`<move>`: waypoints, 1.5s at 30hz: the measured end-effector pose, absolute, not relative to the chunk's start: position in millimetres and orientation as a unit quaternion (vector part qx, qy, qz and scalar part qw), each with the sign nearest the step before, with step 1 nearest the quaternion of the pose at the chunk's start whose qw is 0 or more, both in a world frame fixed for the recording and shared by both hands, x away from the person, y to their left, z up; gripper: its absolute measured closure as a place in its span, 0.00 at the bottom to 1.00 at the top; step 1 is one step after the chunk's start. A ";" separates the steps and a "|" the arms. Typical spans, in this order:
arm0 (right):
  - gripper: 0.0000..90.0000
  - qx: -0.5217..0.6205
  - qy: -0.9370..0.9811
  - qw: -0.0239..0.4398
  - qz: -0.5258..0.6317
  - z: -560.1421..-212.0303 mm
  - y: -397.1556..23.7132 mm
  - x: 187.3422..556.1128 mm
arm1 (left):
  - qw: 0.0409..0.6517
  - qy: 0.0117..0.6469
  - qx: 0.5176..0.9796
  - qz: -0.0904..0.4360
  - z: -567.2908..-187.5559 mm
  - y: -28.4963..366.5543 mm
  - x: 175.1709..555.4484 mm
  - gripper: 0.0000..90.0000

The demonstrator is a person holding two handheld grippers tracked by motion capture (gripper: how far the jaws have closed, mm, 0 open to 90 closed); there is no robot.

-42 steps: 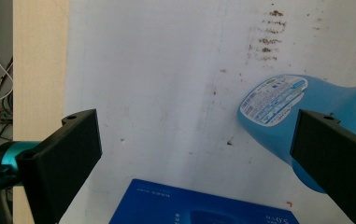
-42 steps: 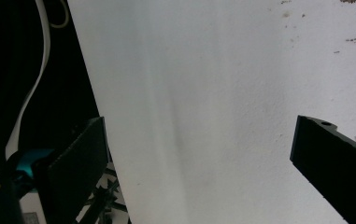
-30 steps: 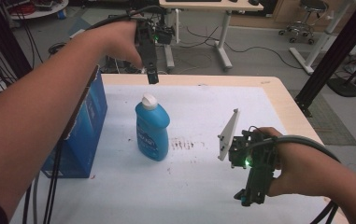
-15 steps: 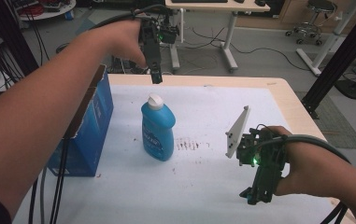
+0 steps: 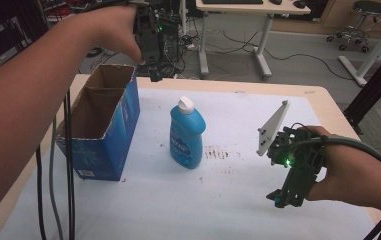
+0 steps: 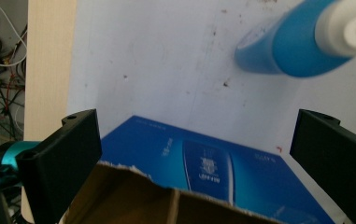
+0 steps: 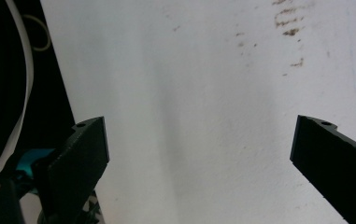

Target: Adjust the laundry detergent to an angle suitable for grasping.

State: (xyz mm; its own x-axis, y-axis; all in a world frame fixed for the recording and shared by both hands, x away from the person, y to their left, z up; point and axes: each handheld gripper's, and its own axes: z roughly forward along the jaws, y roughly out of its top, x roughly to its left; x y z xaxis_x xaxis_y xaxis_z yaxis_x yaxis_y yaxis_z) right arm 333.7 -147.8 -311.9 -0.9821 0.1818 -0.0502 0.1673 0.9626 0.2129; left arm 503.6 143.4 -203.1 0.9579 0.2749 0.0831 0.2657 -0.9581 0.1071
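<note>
**Both tools open; bottle and carton standing free on the worktop**

The left tool (image 5: 154,75) is held high above the far end of the open blue carton (image 5: 105,135), pointing downward. In the left gripper view its jaws stand wide apart with nothing between them; the carton's torn cardboard rim and blue side panel lie directly below, and the blue bottle (image 6: 283,46) appears beyond, at the upper right.

The blue bottle (image 5: 187,132) stands upright on the white worktop (image 5: 178,205), just beside the carton on its right and not touching it. Its white cap (image 5: 185,104) is on. Brown stains (image 5: 220,152) mark the worktop immediately to the right of the bottle.

The right tool (image 5: 283,197) is held low over the near right part of the worktop, well apart from the bottle. In the right gripper view its jaws are spread wide and hold nothing, with bare white worktop between them.
</note>
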 end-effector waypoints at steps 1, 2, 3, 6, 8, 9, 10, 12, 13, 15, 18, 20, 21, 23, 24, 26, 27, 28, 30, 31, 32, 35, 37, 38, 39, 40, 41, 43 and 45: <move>0.04 0.088 0.989 0.038 0.110 -311.4 -147.2 335.4 | 0.047 0.140 0.988 0.051 -202.7 147.4 501.8 0.02; 0.04 0.093 0.988 0.040 0.116 -311.0 -146.6 336.3 | 0.045 0.142 0.988 0.049 -202.1 153.0 499.3 0.02; 0.04 0.097 0.987 0.043 0.124 -310.0 -145.7 338.1 | 0.046 0.143 0.987 0.049 -202.3 154.7 498.3 0.02; 0.04 0.102 0.984 0.045 0.142 -307.6 -144.2 340.9 | 0.041 0.144 0.988 0.048 -203.1 163.8 493.5 0.02; 0.04 0.110 0.980 0.049 0.155 -305.0 -143.1 342.2 | 0.040 0.144 0.988 0.047 -203.7 168.8 490.4 0.02; 0.04 0.114 0.978 0.052 0.165 -304.1 -142.6 343.4 | 0.041 0.146 0.987 0.046 -204.0 171.1 488.7 0.02; 0.04 0.117 0.977 0.056 0.171 -302.9 -142.0 344.3 | 0.040 0.144 0.988 0.045 -203.8 173.2 487.5 0.02; 0.04 0.127 0.972 0.064 0.186 -301.2 -140.5 345.9 | 0.044 0.146 0.987 0.045 -204.1 177.2 484.6 0.02; 0.04 0.133 0.969 0.069 0.196 -300.3 -139.9 346.8 | 0.045 0.147 0.987 0.045 -203.9 178.9 483.5 0.02; 0.04 0.142 0.963 0.077 0.215 -299.0 -138.4 348.7 | 0.049 0.145 0.987 0.043 -203.7 182.3 481.8 0.02; 0.04 0.158 0.953 0.084 0.246 -296.9 -136.7 351.0 | 0.055 0.137 0.988 0.032 -204.0 185.9 479.1 0.02; 0.04 0.168 0.947 0.088 0.261 -296.4 -135.7 352.6 | 0.062 0.130 0.989 0.025 -204.1 187.1 477.2 0.02; 0.04 0.171 0.944 0.089 0.268 -296.4 -135.2 353.7 | 0.063 0.127 0.990 0.023 -203.9 187.3 476.3 0.02; 0.04 0.181 0.937 0.088 0.285 -296.7 -134.5 355.4 | 0.064 0.121 0.990 0.019 -203.9 187.4 474.7 0.02; 0.04 0.185 0.934 0.089 0.292 -296.8 -134.3 356.5 | 0.063 0.119 0.991 0.018 -203.9 187.3 474.0 0.02; 0.04 0.196 0.927 0.089 0.308 -297.3 -134.1 358.8 | 0.065 0.116 0.991 0.016 -203.7 187.4 472.6 0.02; 0.04 0.203 0.922 0.089 0.316 -297.6 -133.9 359.8 | 0.065 0.115 0.991 0.015 -203.4 187.2 471.8 0.02; 0.04 0.209 0.918 0.090 0.324 -297.8 -133.8 360.9 | 0.066 0.112 0.991 0.014 -203.4 187.1 471.4 0.02; 0.04 0.221 0.909 0.092 0.340 -298.7 -133.6 362.9 | 0.066 0.112 0.991 0.012 -203.2 186.3 470.6 0.02; 0.04 0.227 0.905 0.092 0.348 -299.4 -133.6 364.1 | 0.066 0.110 0.992 0.013 -202.8 185.7 470.6 0.02; 0.04 0.233 0.900 0.093 0.357 -300.4 -133.3 365.1 | 0.066 0.109 0.992 0.011 -202.5 185.0 470.2 0.02; 0.04 0.247 0.885 0.091 0.383 -303.1 -132.7 368.4 | 0.068 0.104 0.992 0.009 -201.4 182.8 469.5 0.02; 0.04 0.253 0.877 0.088 0.399 -305.0 -131.7 369.7 | 0.066 0.103 0.992 0.010 -200.6 182.4 469.4 0.02; 0.04 0.255 0.873 0.089 0.406 -306.5 -131.1 370.5 | 0.065 0.103 0.992 0.009 -200.2 182.4 469.5 0.02; 0.04 0.259 0.869 0.087 0.412 -307.9 -130.3 370.8 | 0.064 0.104 0.993 0.010 -199.8 182.4 469.5 0.02; 0.04 0.261 0.866 0.087 0.418 -309.5 -129.6 371.3 | 0.063 0.104 0.992 0.011 -199.4 182.3 469.2 0.02; 0.04 0.261 0.862 0.088 0.425 -311.3 -129.1 372.3 | 0.062 0.103 0.993 0.010 -198.6 182.1 469.0 0.02; 0.04 0.266 0.856 0.086 0.435 -314.3 -127.8 373.3 | 0.064 0.102 0.993 0.011 -197.4 181.3 467.8 0.02; 0.04 0.268 0.854 0.084 0.439 -315.8 -127.1 373.8 | 0.063 0.100 0.993 0.010 -196.7 180.8 467.1 0.02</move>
